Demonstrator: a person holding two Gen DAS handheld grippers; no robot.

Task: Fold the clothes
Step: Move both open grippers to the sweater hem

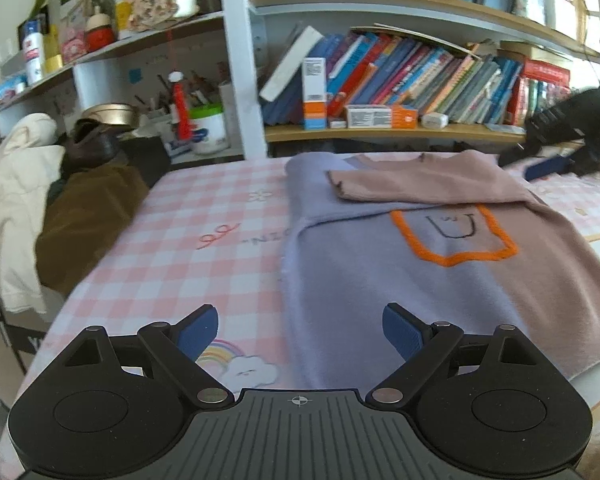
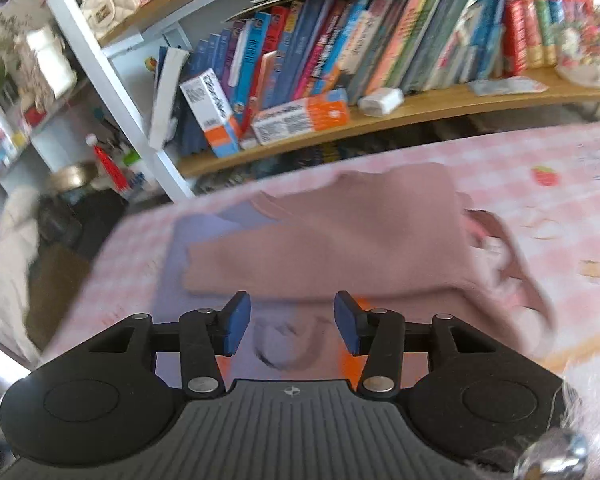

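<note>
Item one — my left gripper [image 1: 300, 334], bottom centre of the left wrist view: blue pads spread wide, nothing between them. It hangs above the near edge of the sweater [image 1: 400, 280].

Item two — the sweater, lilac on the left half and dusty pink on the right, lies flat on the pink-and-white checked cloth [image 1: 180, 240], filling the centre and right of the frame. Its near hem sits just ahead of my left fingertips, mostly toward the right pad. One pink sleeve [image 1: 420, 184] is folded across the chest at the far end. Below it is an orange stitched outline [image 1: 452, 236] enclosing a dark hand-drawn "U" shape.

Item three — my right gripper [image 2: 292, 324], bottom centre of the right wrist view: pads parted, holding nothing, hovering over the chest of the sweater [image 2: 340, 232] with the folded sleeve just beyond the tips. This view is blurred. In the left wrist view the right gripper [image 1: 548, 160] shows at the right edge, over the far right shoulder.

Item four — writing. The cloth bears pink script and small dark letters [image 1: 256, 238] to the left of the sweater, too small to read. A rainbow-and-cloud print [image 1: 244, 364] lies by my left pad. The box labels and book spines on the bookshelf [image 1: 380, 130] are illegible.
</note>
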